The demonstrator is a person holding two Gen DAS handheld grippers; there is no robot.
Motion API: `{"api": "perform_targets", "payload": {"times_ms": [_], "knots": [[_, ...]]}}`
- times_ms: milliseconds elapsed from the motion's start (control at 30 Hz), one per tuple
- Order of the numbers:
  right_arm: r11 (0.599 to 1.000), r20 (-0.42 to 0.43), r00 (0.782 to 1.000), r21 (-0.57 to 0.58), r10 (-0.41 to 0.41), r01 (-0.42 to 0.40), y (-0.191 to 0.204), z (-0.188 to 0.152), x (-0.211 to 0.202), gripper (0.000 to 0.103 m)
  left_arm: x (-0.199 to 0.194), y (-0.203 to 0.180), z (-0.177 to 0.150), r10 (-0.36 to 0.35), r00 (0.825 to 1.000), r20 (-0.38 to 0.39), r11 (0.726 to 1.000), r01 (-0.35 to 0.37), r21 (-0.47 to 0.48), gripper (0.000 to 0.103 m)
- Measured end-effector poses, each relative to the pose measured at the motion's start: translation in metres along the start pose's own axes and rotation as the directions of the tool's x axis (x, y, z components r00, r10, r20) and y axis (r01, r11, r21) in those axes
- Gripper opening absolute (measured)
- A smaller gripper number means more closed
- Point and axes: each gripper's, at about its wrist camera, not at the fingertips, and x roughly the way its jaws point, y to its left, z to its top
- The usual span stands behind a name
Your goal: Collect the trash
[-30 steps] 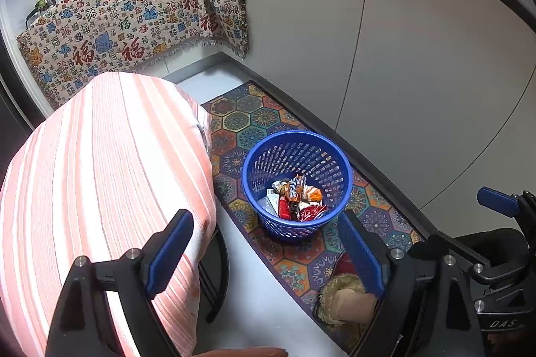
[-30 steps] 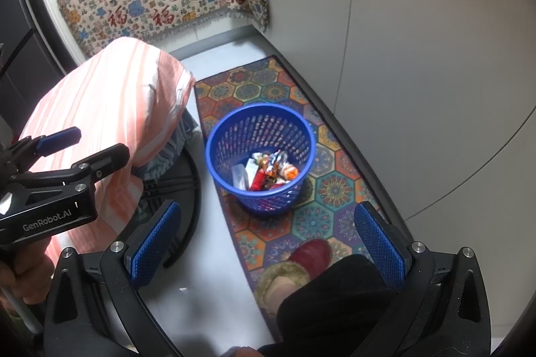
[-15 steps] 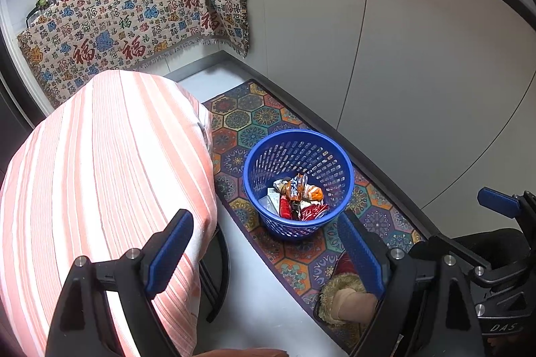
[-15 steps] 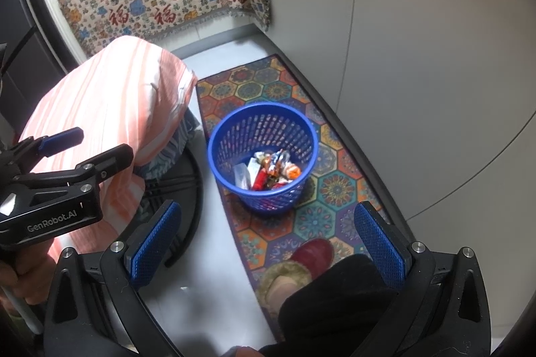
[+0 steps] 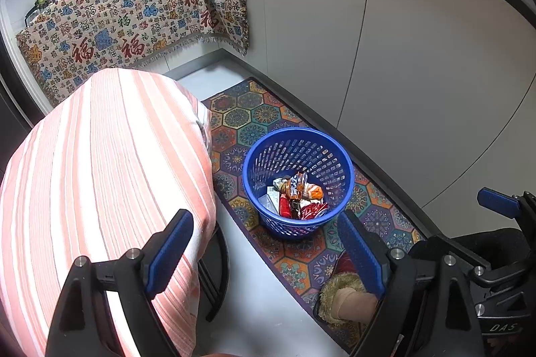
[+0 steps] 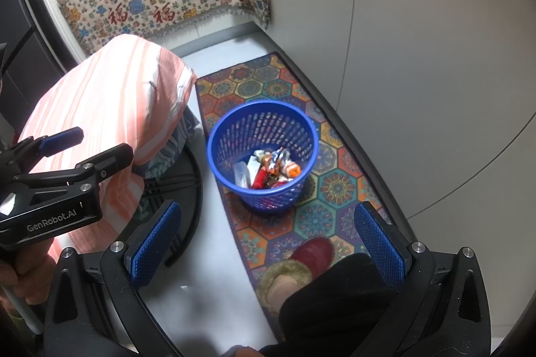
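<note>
Both the left gripper (image 5: pixel 264 253) and the right gripper (image 6: pixel 268 243) are held with fingers spread and empty, the wrapper-filled blue basket (image 5: pixel 346 176) at 12 o'clock.

Both wrist cameras look steeply down from well above, side by side, sharing the blue basket (image 5: pixel 298 183) (image 6: pixel 263 152) on the rug (image 5: pixel 301 260) (image 6: pixel 321 199).

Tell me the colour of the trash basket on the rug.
Blue, with a perforated wall: the basket shows best in the right wrist view.
</note>
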Motion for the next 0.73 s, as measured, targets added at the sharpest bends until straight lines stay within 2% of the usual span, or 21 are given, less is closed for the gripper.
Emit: {"api": "perform_targets", "payload": {"times_ms": [733], "knots": [[1.0,-0.01,1.0,0.014,-0.003,0.003,-0.0049,-0.002,0.002,0.103,-0.0009,-0.0083,0.0008,-0.004,1.0,0.013,1.0,0.003,0.017,0.089]]}}
